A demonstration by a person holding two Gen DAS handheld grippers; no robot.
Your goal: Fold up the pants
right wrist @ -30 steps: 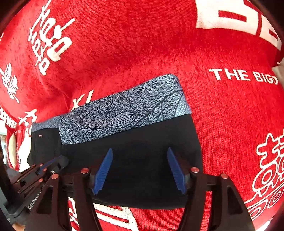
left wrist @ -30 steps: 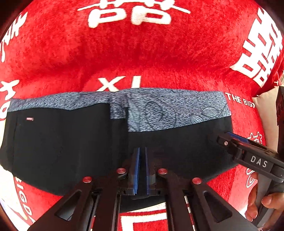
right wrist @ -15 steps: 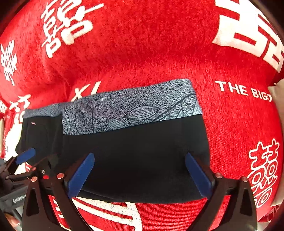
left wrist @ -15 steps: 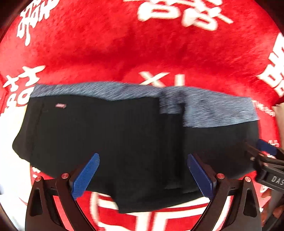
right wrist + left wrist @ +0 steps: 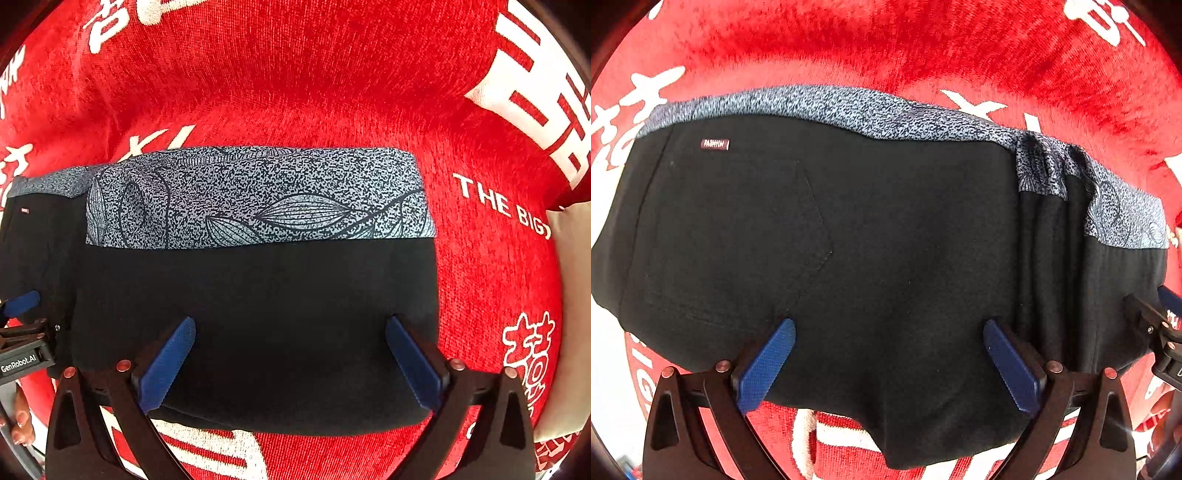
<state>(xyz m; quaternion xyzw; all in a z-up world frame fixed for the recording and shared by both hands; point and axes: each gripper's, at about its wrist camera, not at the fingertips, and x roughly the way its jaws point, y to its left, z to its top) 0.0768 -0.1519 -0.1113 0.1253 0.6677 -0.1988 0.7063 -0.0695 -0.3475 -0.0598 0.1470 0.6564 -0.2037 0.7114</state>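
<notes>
The black pants (image 5: 886, 229) lie folded on the red cloth, their grey speckled waistband (image 5: 849, 107) along the far edge and a small label at the upper left. My left gripper (image 5: 886, 326) hangs just above the left half. Its jaws are still opening, wide apart, and the blue pads touch no fabric. In the right wrist view the same pants (image 5: 258, 295) show a leaf-patterned waistband (image 5: 258, 199). My right gripper (image 5: 291, 322) stands open over the right half, holding nothing. A blue pad (image 5: 22, 304) of the left gripper shows at that view's left edge.
A red plush cloth (image 5: 295, 92) with white characters and lettering covers the whole surface under the pants. Something beige (image 5: 570, 295) lies at the right edge. A person's fingertips (image 5: 18, 424) show at the lower left of the right wrist view.
Both grippers went from nearly shut to wide open, and the left one let go of the black fabric. The left gripper moved leftward over the pants and came lower.
</notes>
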